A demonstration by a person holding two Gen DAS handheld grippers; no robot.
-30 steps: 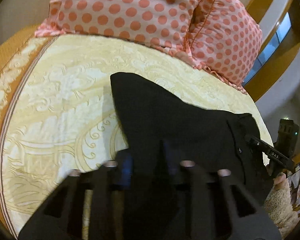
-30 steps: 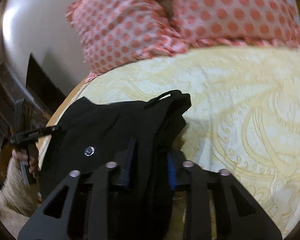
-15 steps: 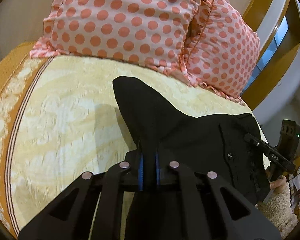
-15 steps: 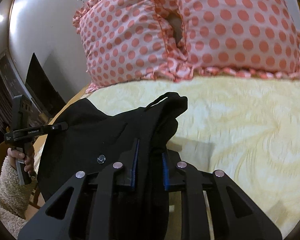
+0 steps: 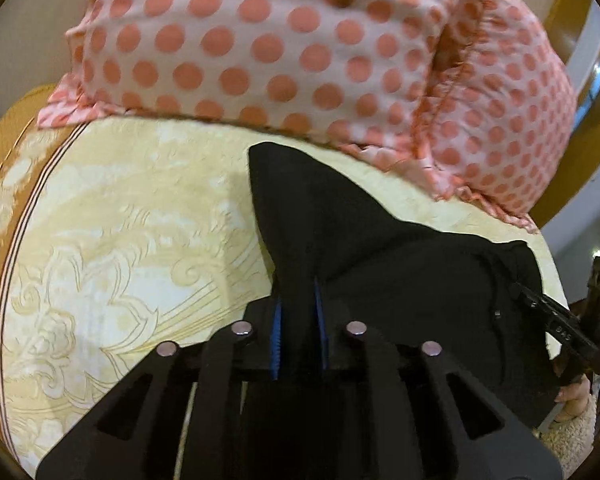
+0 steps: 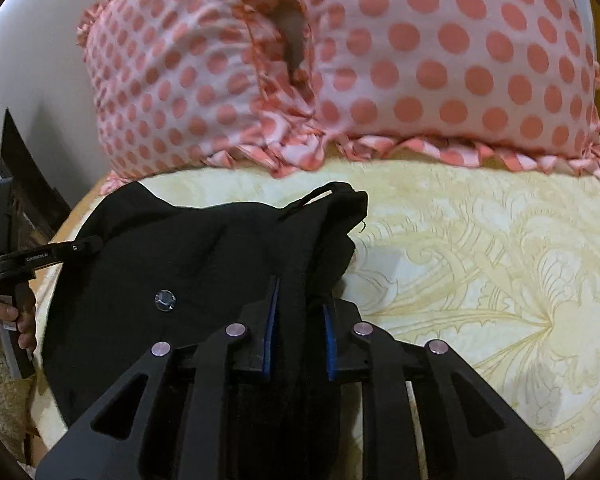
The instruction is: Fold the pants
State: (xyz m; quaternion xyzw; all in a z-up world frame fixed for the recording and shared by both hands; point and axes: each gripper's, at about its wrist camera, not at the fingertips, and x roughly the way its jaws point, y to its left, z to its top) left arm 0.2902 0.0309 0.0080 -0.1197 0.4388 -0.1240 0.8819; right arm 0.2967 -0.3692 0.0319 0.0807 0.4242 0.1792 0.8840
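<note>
Listing what we see on the bed (image 5: 112,248), a cream and gold patterned cover with an orange border on its left side in the left wrist view.

Item 1: black pants (image 5: 400,280), lying on the cover in front of the pillows, with parts lifted in both tongs. One pointed corner rises toward the pillows in the left wrist view. In the right wrist view we note a metal button (image 6: 165,300) on the dark cloth and a belt loop (image 6: 312,200) at its upper edge.

Item 2: left gripper (image 5: 298,320). Its blue pads are clamped on a fold of the pants; the jaws have just eased apart slightly, and the cloth sits between them, pressed on both sides.

Item 3: right gripper (image 6: 298,312). Its jaws are likewise closed on a bunch of black fabric near the waistband edge.

Item 4: 2 pink pillows (image 5: 260,48) with coral dots and frilled edges, side by side at the head of the bed, just beyond the pants.

Item 5: a hand (image 6: 8,320) at the far left of the right wrist view, holding the handle of the other tool. A fuzzy cream sleeve, as far as we can judge from the blurred edge, sits below it.
</note>
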